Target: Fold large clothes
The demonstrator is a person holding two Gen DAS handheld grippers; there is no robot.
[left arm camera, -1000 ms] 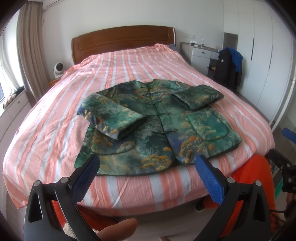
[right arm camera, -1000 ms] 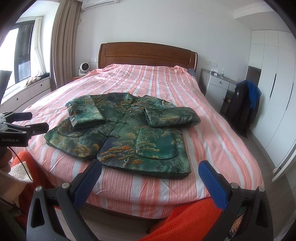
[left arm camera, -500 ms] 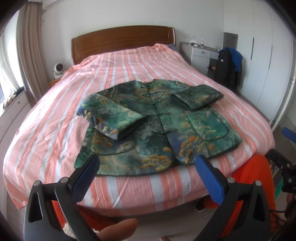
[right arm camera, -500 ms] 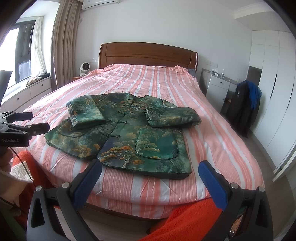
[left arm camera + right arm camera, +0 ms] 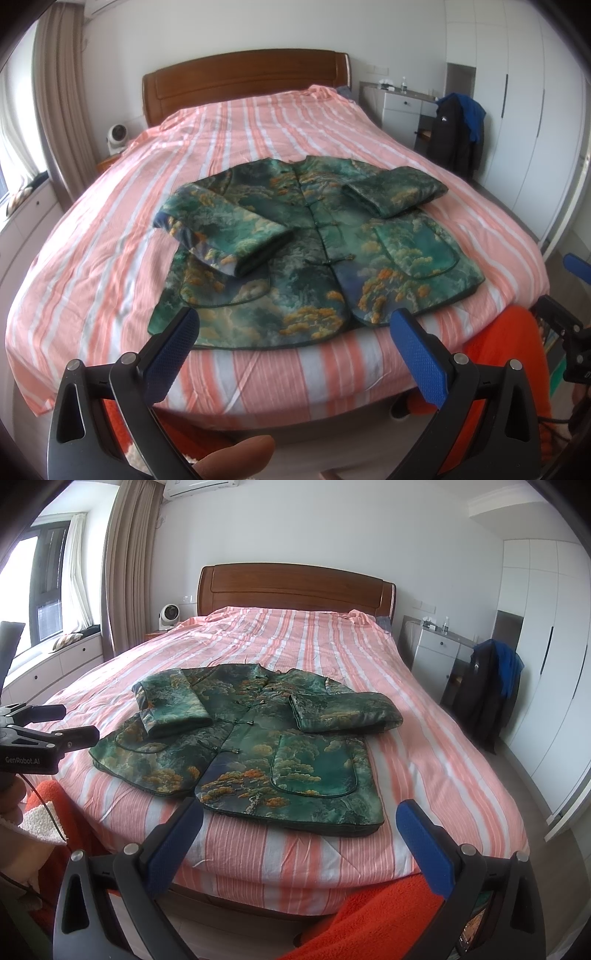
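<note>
The green quilted jacket printed with orange-and-teal trees (image 5: 317, 258) lies front-up and buttoned on the pink-and-white striped bed cover (image 5: 258, 133), near its foot end, both sleeves folded inward across the chest. The left sleeve (image 5: 225, 232) rests diagonally over the left front panel; the right sleeve (image 5: 399, 192) lies across the right shoulder area above the patch pocket (image 5: 413, 251). My left gripper (image 5: 293, 332) hangs just short of the jacket's hem, its blue-padded jaws spread wide and holding nothing. My right gripper (image 5: 299, 825) sits likewise before the hem's right corner, jaws spread, empty. Beyond the jacket stands the brown wooden headboard (image 5: 295, 590); to the jacket's right, a dark coat draped on a chair (image 5: 487, 694).
</note>
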